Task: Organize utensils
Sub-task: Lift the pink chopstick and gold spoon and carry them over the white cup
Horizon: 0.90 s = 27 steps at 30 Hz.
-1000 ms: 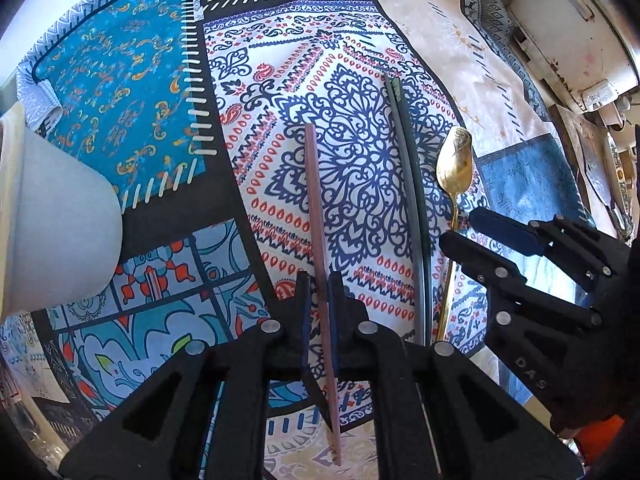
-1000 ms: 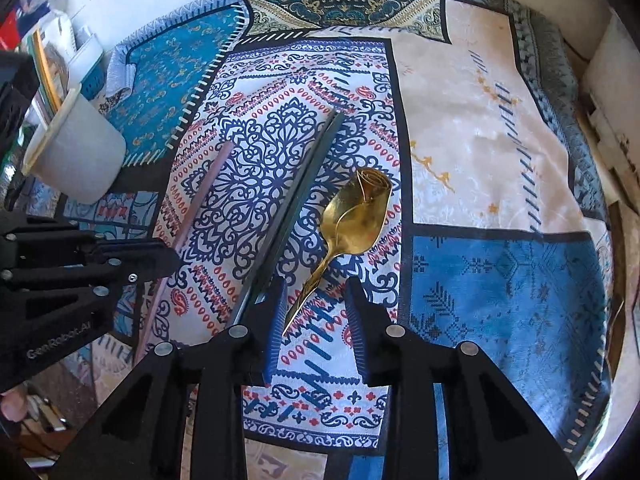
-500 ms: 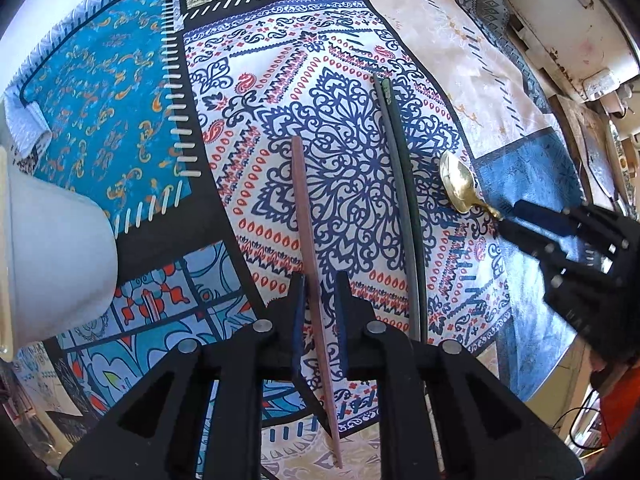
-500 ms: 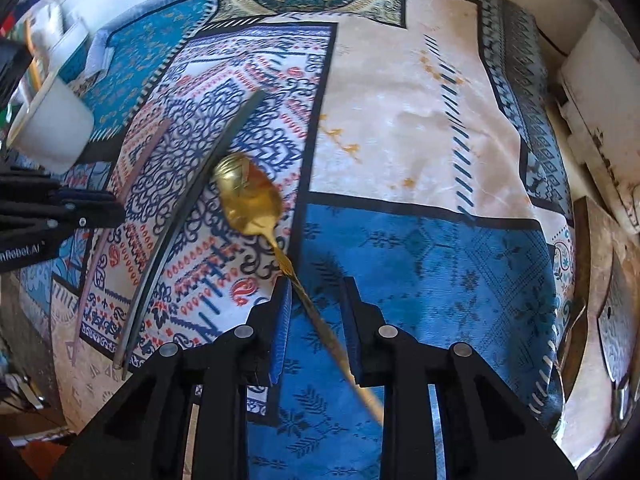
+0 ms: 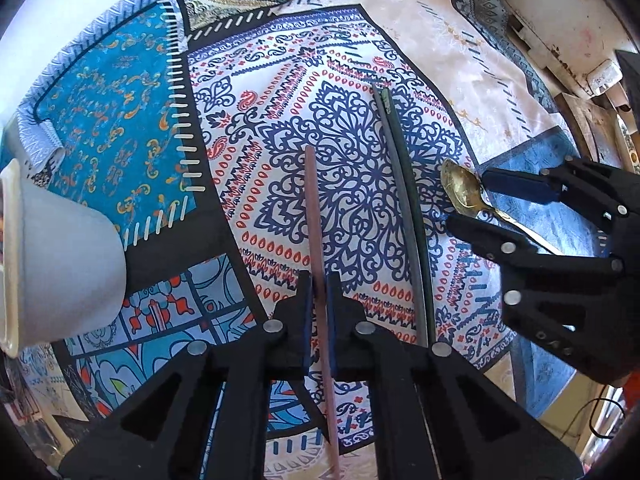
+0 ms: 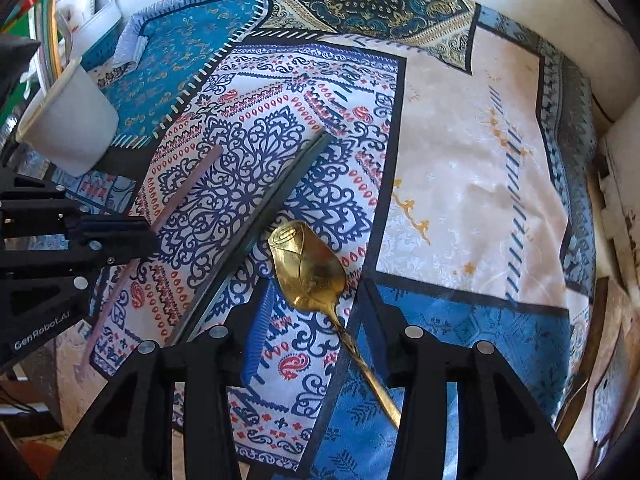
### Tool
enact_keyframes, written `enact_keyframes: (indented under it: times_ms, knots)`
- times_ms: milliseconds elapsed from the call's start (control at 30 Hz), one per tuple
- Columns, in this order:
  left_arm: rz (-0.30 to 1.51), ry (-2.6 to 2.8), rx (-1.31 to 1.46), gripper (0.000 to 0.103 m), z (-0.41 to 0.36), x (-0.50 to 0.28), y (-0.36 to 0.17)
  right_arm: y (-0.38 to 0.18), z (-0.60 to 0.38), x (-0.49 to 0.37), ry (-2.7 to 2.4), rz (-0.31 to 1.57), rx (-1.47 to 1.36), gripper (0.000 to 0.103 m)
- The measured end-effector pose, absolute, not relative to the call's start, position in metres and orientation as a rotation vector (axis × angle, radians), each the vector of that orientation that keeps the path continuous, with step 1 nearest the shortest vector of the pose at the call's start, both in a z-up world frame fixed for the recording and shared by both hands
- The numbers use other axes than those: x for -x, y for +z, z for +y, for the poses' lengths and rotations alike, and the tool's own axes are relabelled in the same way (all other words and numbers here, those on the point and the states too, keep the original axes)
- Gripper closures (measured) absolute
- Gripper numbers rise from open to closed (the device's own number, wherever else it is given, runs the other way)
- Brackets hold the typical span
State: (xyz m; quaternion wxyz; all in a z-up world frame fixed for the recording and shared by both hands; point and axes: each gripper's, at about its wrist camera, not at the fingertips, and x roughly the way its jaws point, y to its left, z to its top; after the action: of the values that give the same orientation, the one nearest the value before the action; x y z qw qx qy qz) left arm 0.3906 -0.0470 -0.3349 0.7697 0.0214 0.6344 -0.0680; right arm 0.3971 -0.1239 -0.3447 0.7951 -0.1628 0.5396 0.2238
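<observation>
- Utensils lie on the patterned cloth [image 6: 460, 168] that covers the table: a pinkish-brown chopstick [image 5: 316, 216], a dark pair of chopsticks [image 5: 404, 200] laid side by side, and a gold spoon [image 6: 310, 270].
- The dark pair sits between the pinkish-brown chopstick and the spoon; the spoon's bowl lies just beside the dark pair, whether touching cannot be told.
- A white cup [image 6: 70, 128] stands at the cloth's far left, well apart from the utensils, with clutter behind it.
- The pale and blue panels to the right of the spoon are open cloth, running out to the table's right edge, where white boxes stand.
- The near edge of the cloth falls away just below both tools.
- The left gripper [image 5: 318, 292] is clenched on the pinkish-brown chopstick, gripping it partway along so that its near end sticks out behind the fingers.
- The right gripper [image 6: 316, 320] is opening; the spoon's handle runs between its jaws, and the pads stand clear of it on both sides.
</observation>
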Motion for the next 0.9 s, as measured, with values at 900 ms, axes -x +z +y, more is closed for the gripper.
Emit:
enact_keyframes:
  times_ms: [900]
  knots:
    - [1.129, -0.041, 0.031, 0.099, -0.013, -0.334, -0.251, -0.284, -0.166, -0.381, 0.428, 0.997, 0.137, 0.071]
